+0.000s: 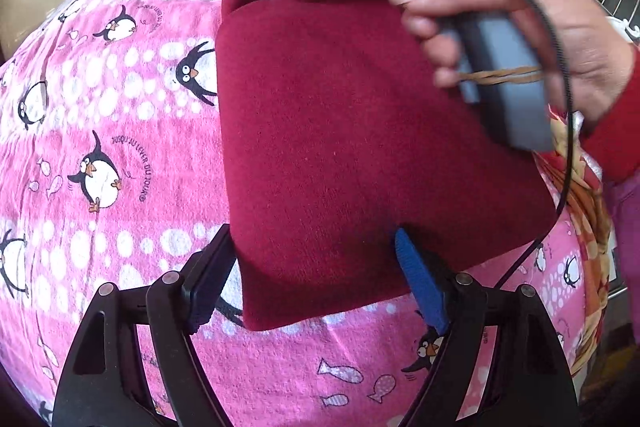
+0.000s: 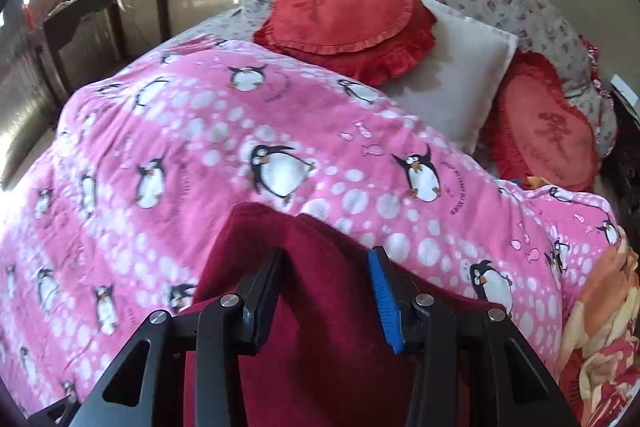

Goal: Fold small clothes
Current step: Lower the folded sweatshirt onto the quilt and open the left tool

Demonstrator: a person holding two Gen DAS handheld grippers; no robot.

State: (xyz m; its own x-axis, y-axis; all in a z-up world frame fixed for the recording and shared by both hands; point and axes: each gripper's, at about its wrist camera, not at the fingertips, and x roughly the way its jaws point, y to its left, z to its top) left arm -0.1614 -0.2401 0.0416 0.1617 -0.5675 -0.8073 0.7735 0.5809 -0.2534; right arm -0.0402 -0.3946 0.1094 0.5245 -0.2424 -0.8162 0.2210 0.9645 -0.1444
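Note:
A dark red knit garment (image 1: 340,147) lies folded into a flat block on the pink penguin blanket (image 1: 100,107). My left gripper (image 1: 316,251) is open at the garment's near corner, its fingers wide apart; the blue pad (image 1: 418,279) presses the cloth edge. The person's hand holds the right gripper's body (image 1: 504,75) over the garment's far right side. In the right wrist view the right gripper (image 2: 330,267) is open above the garment (image 2: 320,347), with cloth between and below its fingers. The blanket (image 2: 200,147) lies beyond.
Two red heart cushions (image 2: 344,15) (image 2: 548,131) and a white pillow (image 2: 460,83) sit at the bed's head. A dark side table (image 2: 104,11) stands at the far left. An orange patterned quilt (image 2: 600,327) lies at the right edge.

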